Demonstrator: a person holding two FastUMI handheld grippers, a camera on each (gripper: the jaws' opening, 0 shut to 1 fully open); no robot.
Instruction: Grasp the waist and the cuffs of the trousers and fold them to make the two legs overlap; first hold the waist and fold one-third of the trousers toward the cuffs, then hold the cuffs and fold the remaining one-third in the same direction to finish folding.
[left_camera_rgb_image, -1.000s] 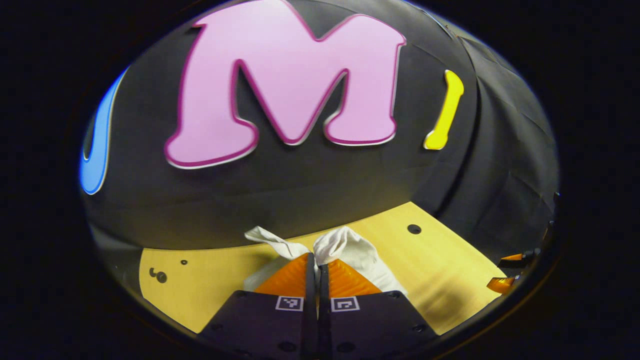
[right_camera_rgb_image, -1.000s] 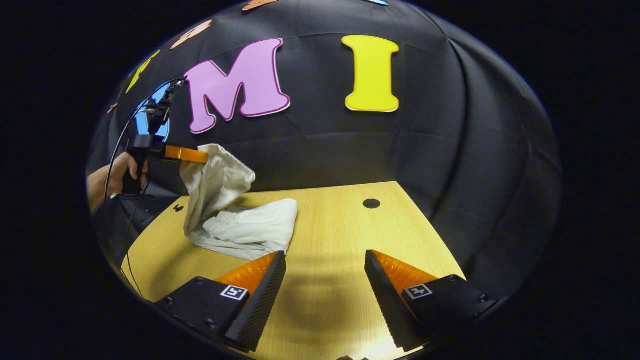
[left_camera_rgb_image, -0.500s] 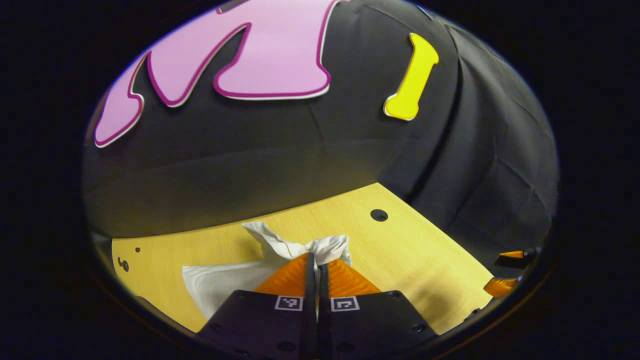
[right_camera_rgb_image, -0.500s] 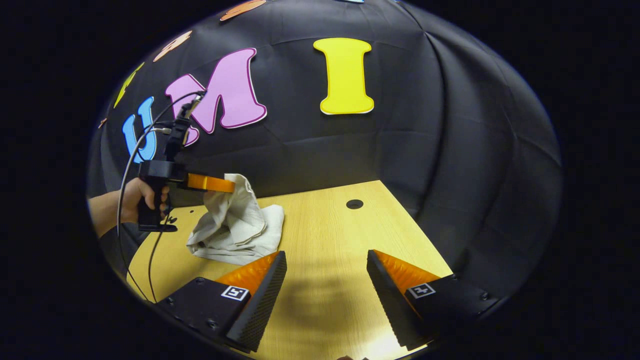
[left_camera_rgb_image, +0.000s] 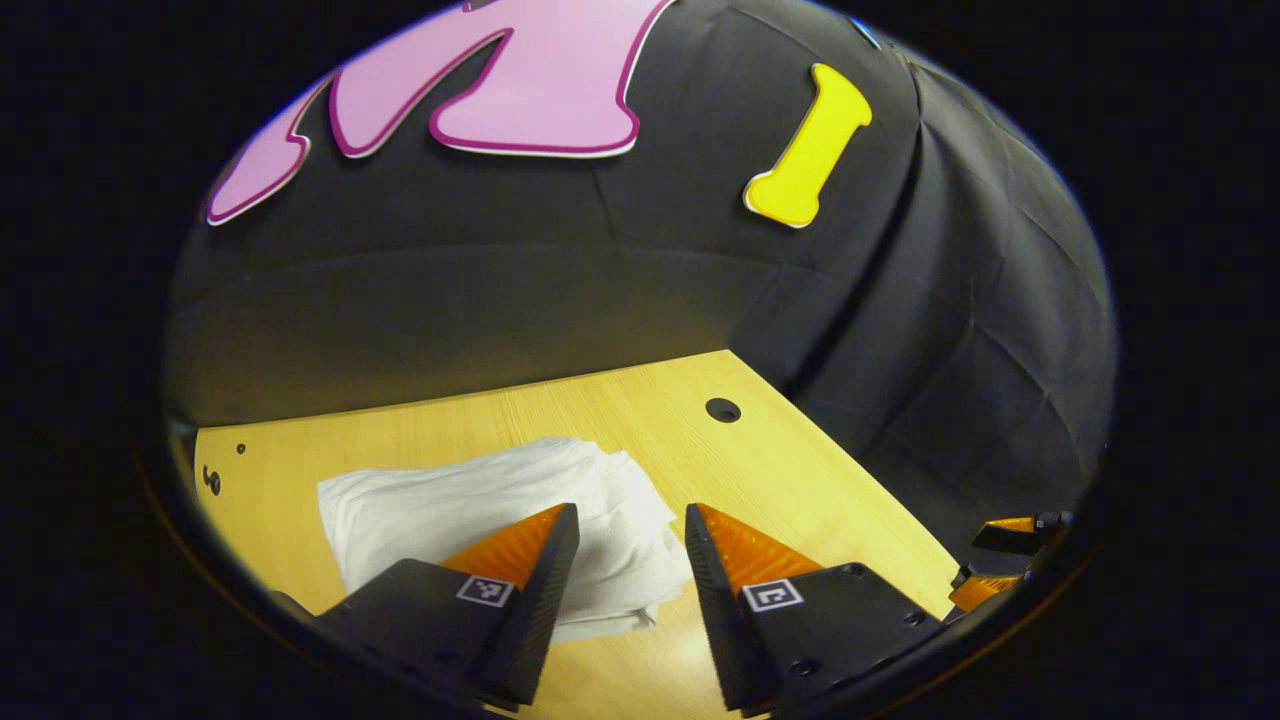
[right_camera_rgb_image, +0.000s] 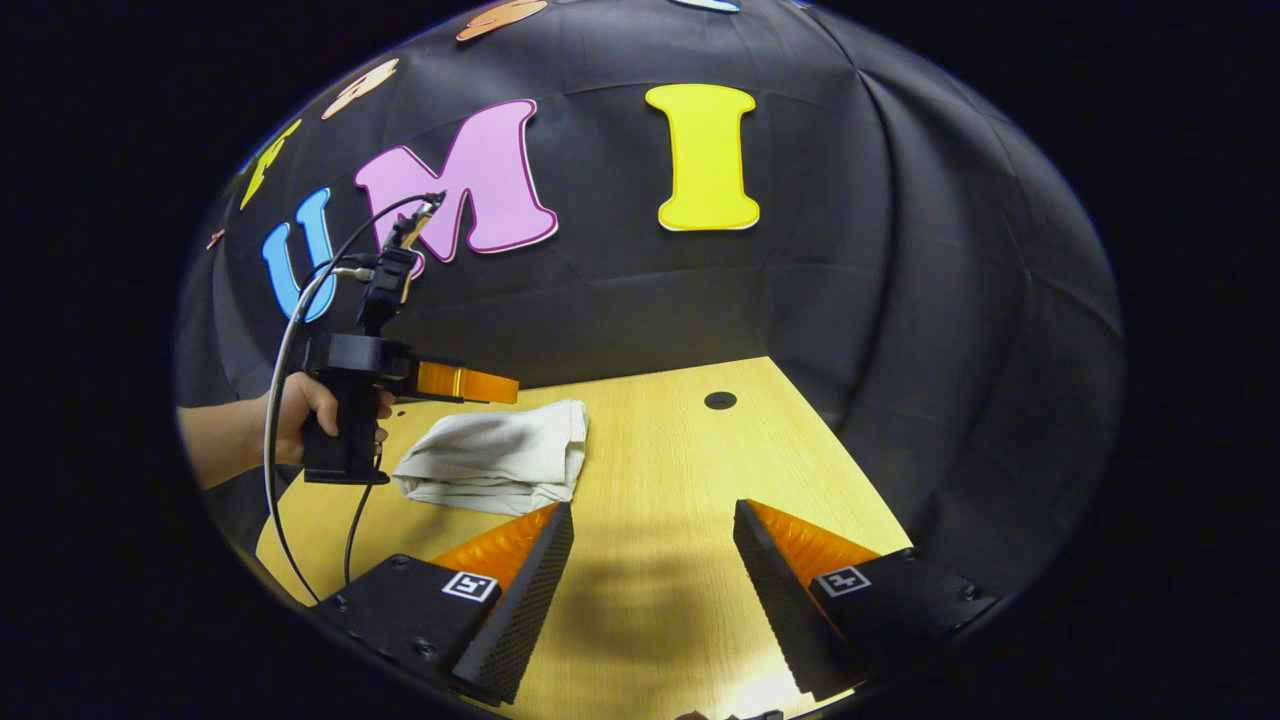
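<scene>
The white trousers (left_camera_rgb_image: 480, 515) lie folded into a compact bundle on the wooden table (left_camera_rgb_image: 800, 480). My left gripper (left_camera_rgb_image: 625, 590) is open just above the bundle's near edge, with no cloth between its fingers. In the right gripper view the same bundle (right_camera_rgb_image: 495, 460) rests at the table's left, and the left gripper (right_camera_rgb_image: 470, 383) hovers over it, held by a hand (right_camera_rgb_image: 300, 420). My right gripper (right_camera_rgb_image: 650, 590) stands open over bare wood, well to the right of the trousers.
A round hole (right_camera_rgb_image: 719, 400) sits in the table (right_camera_rgb_image: 680, 480) near its far right corner. A cable (right_camera_rgb_image: 285, 350) loops from the left gripper's handle. The right gripper's fingers (left_camera_rgb_image: 1005, 535) peek in at the left gripper view's right edge.
My left gripper carried the held cloth down onto the bundle, then opened and let it go. The trousers now lie flat and folded. The right gripper stayed open and nearly still.
</scene>
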